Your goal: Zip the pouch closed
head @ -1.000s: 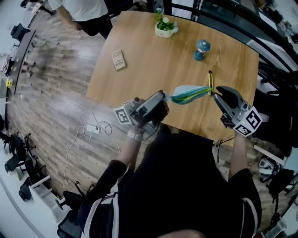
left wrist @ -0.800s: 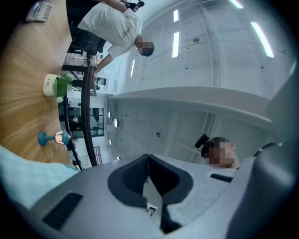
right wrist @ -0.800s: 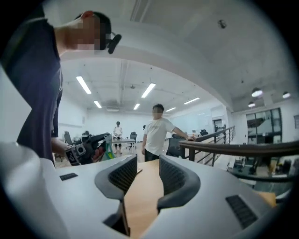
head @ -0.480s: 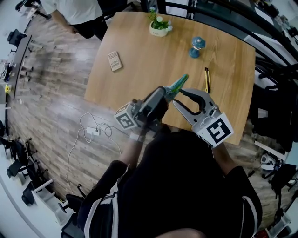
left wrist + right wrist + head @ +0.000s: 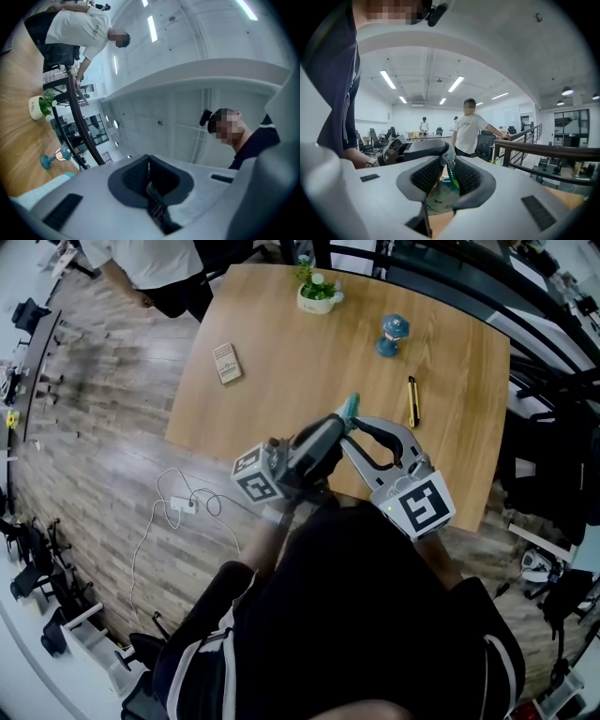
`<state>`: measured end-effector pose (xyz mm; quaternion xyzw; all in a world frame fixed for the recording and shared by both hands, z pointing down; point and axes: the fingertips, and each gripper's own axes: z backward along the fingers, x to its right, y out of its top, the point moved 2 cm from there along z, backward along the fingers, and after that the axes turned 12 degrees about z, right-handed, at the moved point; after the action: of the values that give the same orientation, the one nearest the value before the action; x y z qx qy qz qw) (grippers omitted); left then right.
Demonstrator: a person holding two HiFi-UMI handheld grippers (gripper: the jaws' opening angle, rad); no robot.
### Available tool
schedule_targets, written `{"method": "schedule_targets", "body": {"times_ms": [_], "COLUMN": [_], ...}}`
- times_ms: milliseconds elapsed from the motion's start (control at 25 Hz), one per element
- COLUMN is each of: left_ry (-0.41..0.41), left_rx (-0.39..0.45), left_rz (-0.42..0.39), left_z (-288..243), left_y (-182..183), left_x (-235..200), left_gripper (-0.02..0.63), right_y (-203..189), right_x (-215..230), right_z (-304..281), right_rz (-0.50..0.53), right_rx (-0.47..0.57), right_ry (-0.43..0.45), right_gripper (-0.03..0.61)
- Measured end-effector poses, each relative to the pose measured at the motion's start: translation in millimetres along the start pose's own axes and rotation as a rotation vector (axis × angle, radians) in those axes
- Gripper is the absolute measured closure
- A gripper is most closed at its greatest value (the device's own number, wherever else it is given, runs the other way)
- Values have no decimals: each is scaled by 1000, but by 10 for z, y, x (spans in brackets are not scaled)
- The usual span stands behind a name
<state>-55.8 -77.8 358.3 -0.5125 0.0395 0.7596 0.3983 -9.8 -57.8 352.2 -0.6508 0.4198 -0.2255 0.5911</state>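
The pouch [image 5: 351, 408] is pale teal with a green zip, and only its tip shows in the head view, over the wooden table [image 5: 281, 352]. My left gripper [image 5: 336, 426] is shut on one end of it and holds it up off the table. In the left gripper view its jaws [image 5: 149, 161] are pressed together. My right gripper [image 5: 353, 432] reaches in from the right. In the right gripper view the pouch [image 5: 440, 197] hangs between the right gripper's [image 5: 449, 161] jaws, which are closing, with a gap still showing at the pads.
On the table are a small potted plant [image 5: 316, 294], a blue figurine [image 5: 392, 334], a yellow-black pen [image 5: 412, 401] and a small card-like block [image 5: 226, 363]. A person in white [image 5: 141, 263] stands at the far left corner. A cable [image 5: 178, 507] lies on the floor.
My right gripper moved left from the table's right edge to the pouch and now straddles it. The pouch swung from lying sideways to pointing away, and the left gripper rolled a little.
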Motion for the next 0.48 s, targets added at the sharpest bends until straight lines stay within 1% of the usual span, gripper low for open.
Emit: {"method": "schedule_targets", "body": {"times_ms": [160, 400, 480], "left_ry": [8, 27, 25], "left_rx": [-12, -27, -26], "left_rz": [-41, -48, -46], "left_z": [-21, 25, 1], "left_y": [2, 1, -13], "left_x": [27, 1, -9], "left_gripper": [609, 609, 609], "right_y": [32, 0, 9], "right_x": [32, 56, 91], "right_z": [40, 67, 105], "right_rz": [-36, -144, -163], "right_rx": [35, 70, 78], "right_ry": [-1, 30, 26], "right_gripper": [474, 502, 525]}}
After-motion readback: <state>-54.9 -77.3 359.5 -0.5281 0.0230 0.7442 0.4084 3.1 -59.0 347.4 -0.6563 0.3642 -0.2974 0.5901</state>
